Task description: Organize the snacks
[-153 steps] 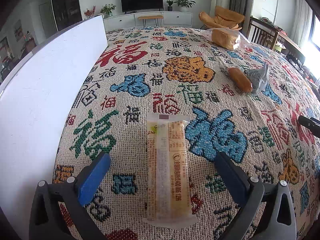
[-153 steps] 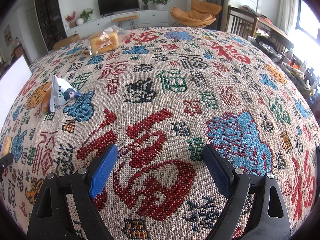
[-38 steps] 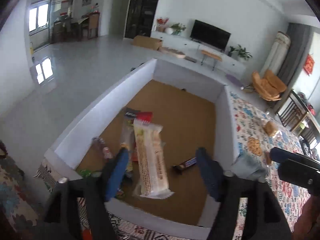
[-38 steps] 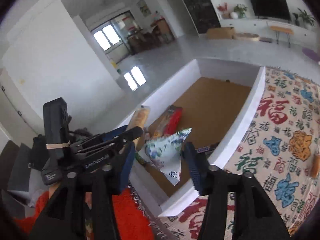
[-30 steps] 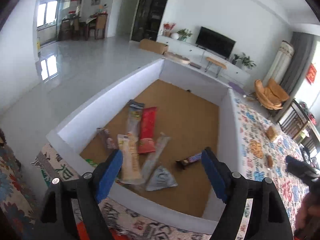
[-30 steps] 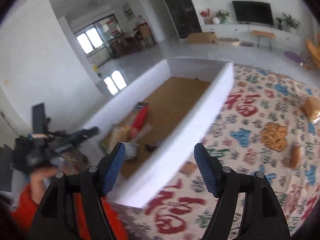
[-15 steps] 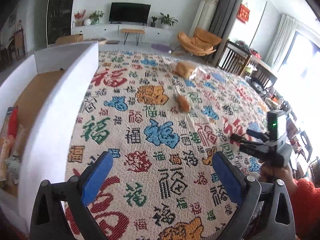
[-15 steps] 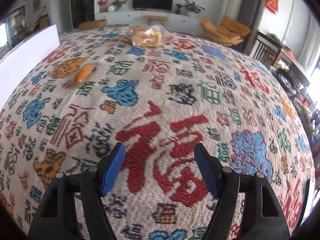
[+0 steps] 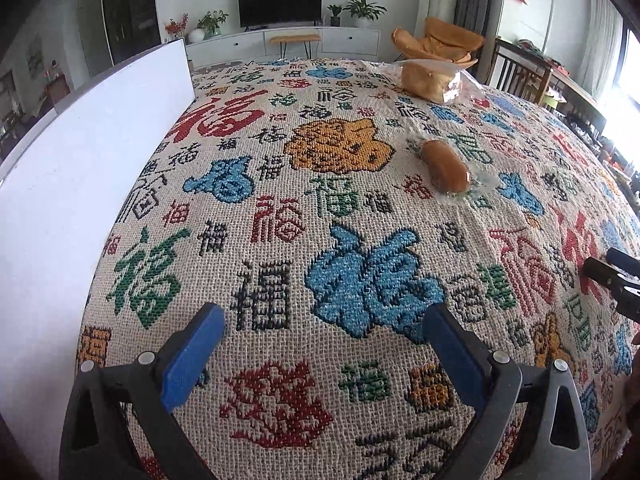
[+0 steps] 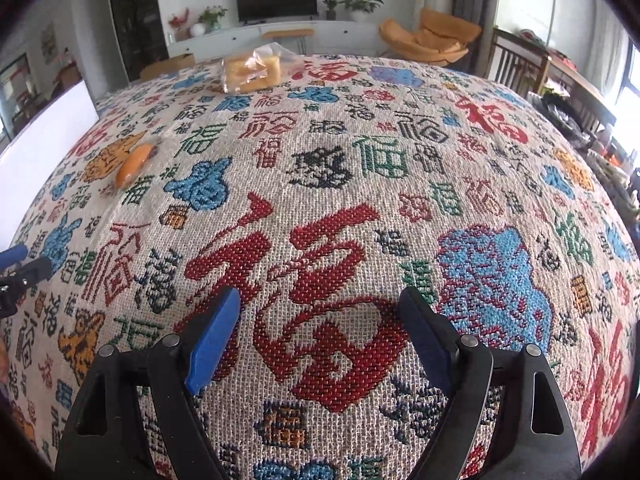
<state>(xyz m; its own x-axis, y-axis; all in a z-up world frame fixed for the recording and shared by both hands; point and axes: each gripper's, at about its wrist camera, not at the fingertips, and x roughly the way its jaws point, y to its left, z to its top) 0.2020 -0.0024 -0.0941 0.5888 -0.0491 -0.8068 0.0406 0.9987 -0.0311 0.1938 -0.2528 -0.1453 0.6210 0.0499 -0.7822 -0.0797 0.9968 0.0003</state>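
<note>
Two snacks lie on the patterned tablecloth [image 9: 320, 208]. A small brown bun in clear wrap [image 9: 445, 166] [image 10: 135, 164] sits mid-table, and a bagged loaf of bread [image 9: 432, 80] [image 10: 252, 69] rests near the far edge. My left gripper [image 9: 322, 322] hovers open over the cloth, well short of the bun, nothing between its blue pads. My right gripper [image 10: 320, 308] hangs over a big red character; its jaws are opening and hold nothing. Each gripper's tip peeks into the other's view at the frame edge.
The white wall of the snack box [image 9: 80, 152] [image 10: 48, 128] runs along the table's left side; its inside is hidden. Beyond the table stand wooden chairs [image 9: 520, 76], an orange armchair [image 9: 440, 44] and a TV cabinet [image 9: 288, 40].
Both grippers let their snacks go into the box, then swung right and down, back over the tablecloth. Both jaws stand wider than before and are empty.
</note>
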